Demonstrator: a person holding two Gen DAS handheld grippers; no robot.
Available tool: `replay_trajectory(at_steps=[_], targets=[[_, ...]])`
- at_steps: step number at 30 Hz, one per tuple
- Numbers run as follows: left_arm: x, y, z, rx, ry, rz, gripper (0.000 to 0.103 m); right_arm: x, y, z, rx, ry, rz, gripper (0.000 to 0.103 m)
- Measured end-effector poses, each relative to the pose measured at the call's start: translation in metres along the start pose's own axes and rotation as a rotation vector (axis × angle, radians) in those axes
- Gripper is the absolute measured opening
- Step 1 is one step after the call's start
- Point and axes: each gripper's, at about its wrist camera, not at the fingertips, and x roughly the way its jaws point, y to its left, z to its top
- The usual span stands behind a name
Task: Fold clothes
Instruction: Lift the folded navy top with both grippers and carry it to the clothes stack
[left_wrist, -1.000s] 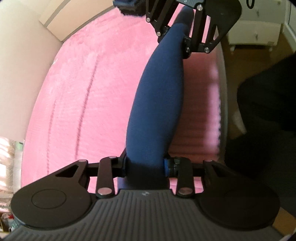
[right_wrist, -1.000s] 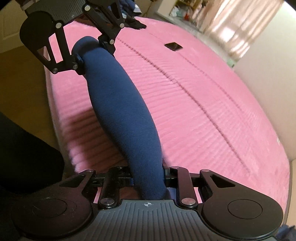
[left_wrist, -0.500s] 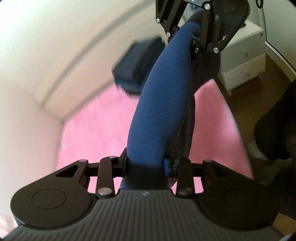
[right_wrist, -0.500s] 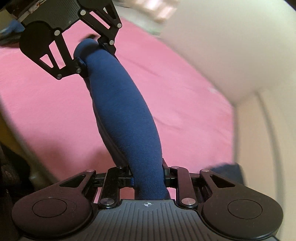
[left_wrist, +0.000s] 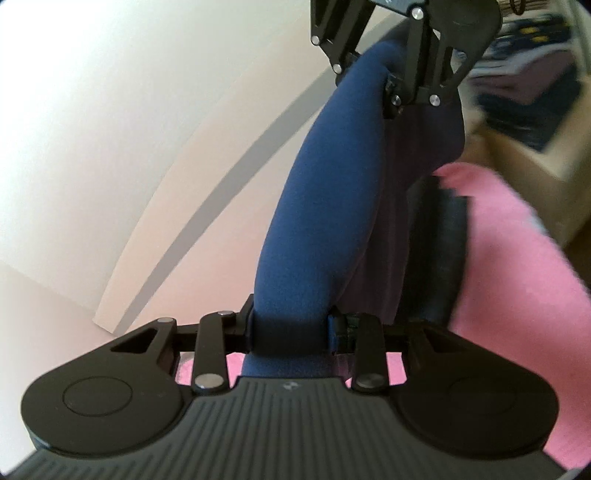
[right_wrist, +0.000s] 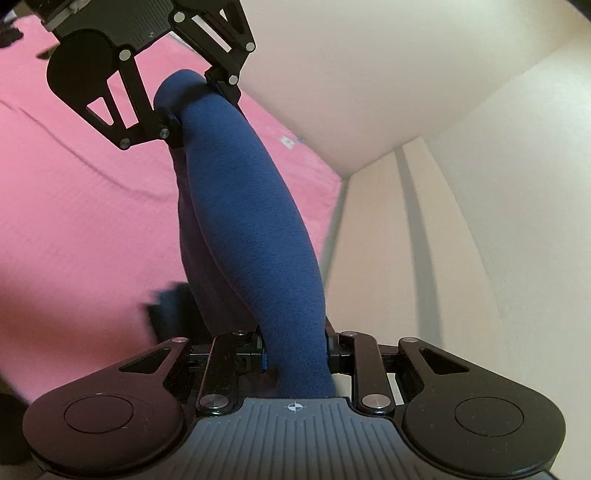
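both clamped on blue cloth (left_wrist: 325, 206): left gripper (left_wrist: 291, 332), right gripper (right_wrist: 295, 350). stretched between them above pink bed (right_wrist: 92, 206).

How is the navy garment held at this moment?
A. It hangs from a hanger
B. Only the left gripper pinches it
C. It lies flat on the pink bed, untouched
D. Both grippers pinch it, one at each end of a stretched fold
D: the left gripper and the right gripper each clamp an end of the navy garment, which spans between them above the pink bed.
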Motion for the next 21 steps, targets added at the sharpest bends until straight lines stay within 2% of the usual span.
replay_trajectory(at_steps=[3, 4, 6, 8, 11, 12, 15, 19, 21], targets=[[0.063, 0.017, 0.028, -0.007, 0.01, 0.059, 0.03, 0.042, -0.051, -0.026, -0.047, -0.026, -0.055, 0.023], [0.083, 0.017, 0.035, -0.002, 0.006, 0.085, 0.03, 0.056, -0.06, -0.033, -0.066, -0.037, -0.084, 0.023], [0.12, 0.004, 0.037, 0.006, 0.003, 0.084, 0.031, 0.087, -0.061, -0.053, -0.076, -0.048, -0.11, 0.023], [0.158, -0.025, 0.027, 0.008, 0.023, 0.028, 0.032, 0.119, -0.056, -0.08, -0.065, -0.045, -0.104, 0.023], [0.211, -0.082, 0.009, 0.032, 0.115, -0.105, 0.034, 0.166, -0.017, -0.123, -0.046, 0.041, 0.049, 0.023], [0.222, -0.097, 0.004, 0.051, 0.13, -0.123, 0.034, 0.177, -0.004, -0.136, -0.045, 0.064, 0.094, 0.023], [0.238, -0.127, -0.008, 0.109, 0.143, -0.13, 0.037, 0.181, 0.023, -0.161, -0.06, 0.074, 0.15, 0.029], [0.229, -0.128, -0.009, 0.116, 0.138, -0.109, 0.043, 0.158, 0.013, -0.176, 0.001, 0.069, 0.152, 0.032], [0.244, -0.121, -0.012, 0.114, 0.137, -0.11, 0.043, 0.15, 0.021, -0.176, 0.017, 0.089, 0.151, 0.032]])
